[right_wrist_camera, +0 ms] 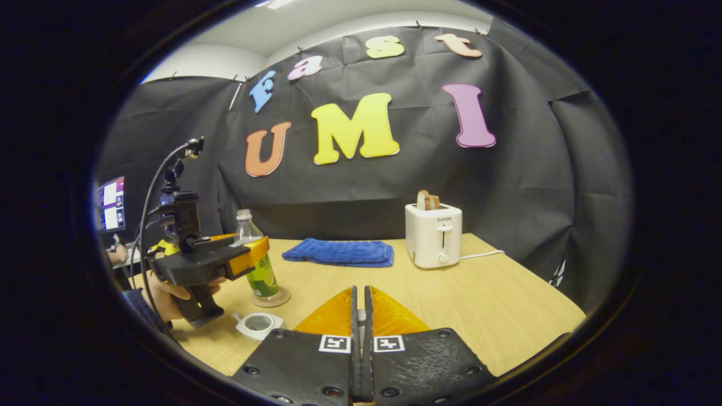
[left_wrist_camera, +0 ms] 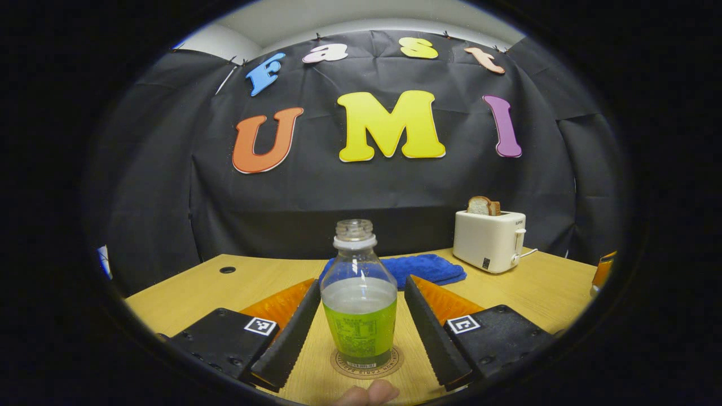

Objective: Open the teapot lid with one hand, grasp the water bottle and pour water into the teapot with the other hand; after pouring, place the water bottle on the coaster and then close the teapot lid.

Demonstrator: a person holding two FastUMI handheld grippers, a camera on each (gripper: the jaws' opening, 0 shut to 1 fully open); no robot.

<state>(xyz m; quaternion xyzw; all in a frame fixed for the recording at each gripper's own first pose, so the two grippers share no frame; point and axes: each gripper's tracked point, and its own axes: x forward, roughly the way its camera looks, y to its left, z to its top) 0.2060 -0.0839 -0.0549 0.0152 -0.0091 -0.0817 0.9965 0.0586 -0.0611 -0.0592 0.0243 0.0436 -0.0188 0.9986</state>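
While I hold the left gripper (left_wrist_camera: 361,332) level with the table (left_wrist_camera: 530,287), its jaws stand wide apart with the water bottle (left_wrist_camera: 359,293) upright between them, and I see a gap on each side, so neither finger (left_wrist_camera: 287,338) touches the bottle. It stands on the round coaster (left_wrist_camera: 389,366), uncapped, with clear liquid up to just above its green label. Behind the bottle lies a folded blue towel (left_wrist_camera: 426,268), and to the right of the bottle, farther back, a white toaster (left_wrist_camera: 489,239) with a slice of bread in its slot. From the right gripper view I see that same left gripper (right_wrist_camera: 248,254), held by a hand (right_wrist_camera: 169,293), up against the bottle (right_wrist_camera: 256,265) on its coaster (right_wrist_camera: 276,298). Just in front of the bottle, on the table near the hand, sits a small white piece with a round opening (right_wrist_camera: 258,324); I cannot tell what it is. My right gripper (right_wrist_camera: 361,307) has its jaws closed together with nothing between them, pointing across the table towards the towel (right_wrist_camera: 338,252) and toaster (right_wrist_camera: 433,234), well to the right of the bottle
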